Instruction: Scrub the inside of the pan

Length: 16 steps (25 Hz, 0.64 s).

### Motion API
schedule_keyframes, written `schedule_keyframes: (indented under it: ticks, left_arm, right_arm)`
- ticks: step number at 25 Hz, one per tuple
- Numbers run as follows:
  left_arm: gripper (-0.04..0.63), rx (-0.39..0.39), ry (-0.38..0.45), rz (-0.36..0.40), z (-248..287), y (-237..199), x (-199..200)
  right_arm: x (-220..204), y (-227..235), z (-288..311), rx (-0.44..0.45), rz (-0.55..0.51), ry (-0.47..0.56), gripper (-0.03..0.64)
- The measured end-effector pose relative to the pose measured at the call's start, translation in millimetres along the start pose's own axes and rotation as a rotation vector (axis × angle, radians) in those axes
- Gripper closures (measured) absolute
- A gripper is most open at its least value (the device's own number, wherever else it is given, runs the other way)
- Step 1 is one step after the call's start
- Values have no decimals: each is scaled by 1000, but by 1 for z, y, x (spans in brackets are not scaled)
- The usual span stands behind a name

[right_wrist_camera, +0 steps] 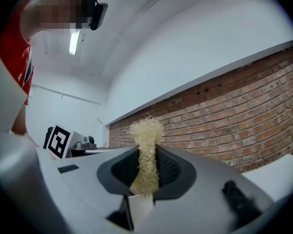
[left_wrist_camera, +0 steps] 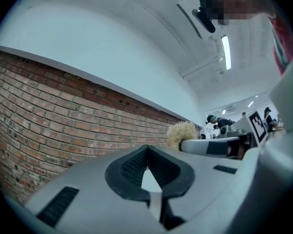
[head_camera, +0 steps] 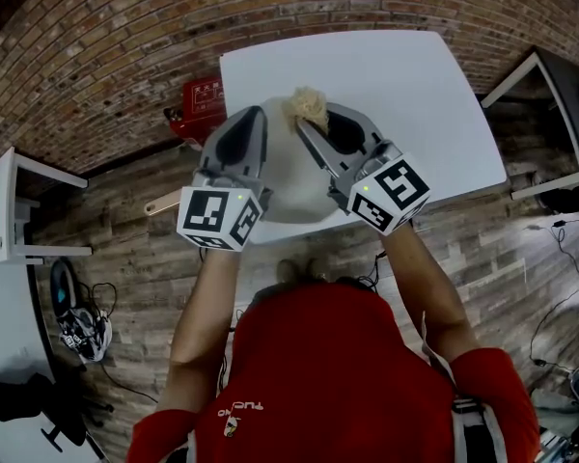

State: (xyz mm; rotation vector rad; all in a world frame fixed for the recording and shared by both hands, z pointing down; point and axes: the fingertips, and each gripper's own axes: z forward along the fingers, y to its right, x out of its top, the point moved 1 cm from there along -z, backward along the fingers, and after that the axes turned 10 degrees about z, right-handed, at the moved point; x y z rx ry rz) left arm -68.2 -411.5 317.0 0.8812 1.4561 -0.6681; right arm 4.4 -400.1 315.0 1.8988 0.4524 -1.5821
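A brick wall (head_camera: 125, 56) and a plank floor (head_camera: 521, 258) surround a white counter (head_camera: 405, 85). A person in a red shirt (head_camera: 318, 374) stands at the counter's near edge with both arms stretched forward. The pan (head_camera: 294, 186), pale and round, sits on the counter at that near edge. It lies directly under the two tools and is mostly covered by them. Its tan handle (head_camera: 160, 204) sticks out to the left, past the counter's edge. A red box (head_camera: 201, 104) rests on the floor beside the counter's left side.

The left tool (head_camera: 257, 116) is clenched with nothing in it, its dark pads meeting at their tips. Just beside it, the right tool (head_camera: 311, 123) is clamped on a scrubber (right_wrist_camera: 146, 145), a pale straw-coloured tuft of fibres standing up between the pads and fraying out above them. Both tools are held above the pan, tipped up towards the wall.
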Motion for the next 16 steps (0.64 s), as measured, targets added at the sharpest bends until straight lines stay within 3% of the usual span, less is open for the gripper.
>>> schedule_keyframes:
  ticks: [16]
  left_arm:
    - [581, -25, -5, -1, 11, -4, -9]
  right_arm:
    - [-13, 6, 5, -11, 27, -21, 531]
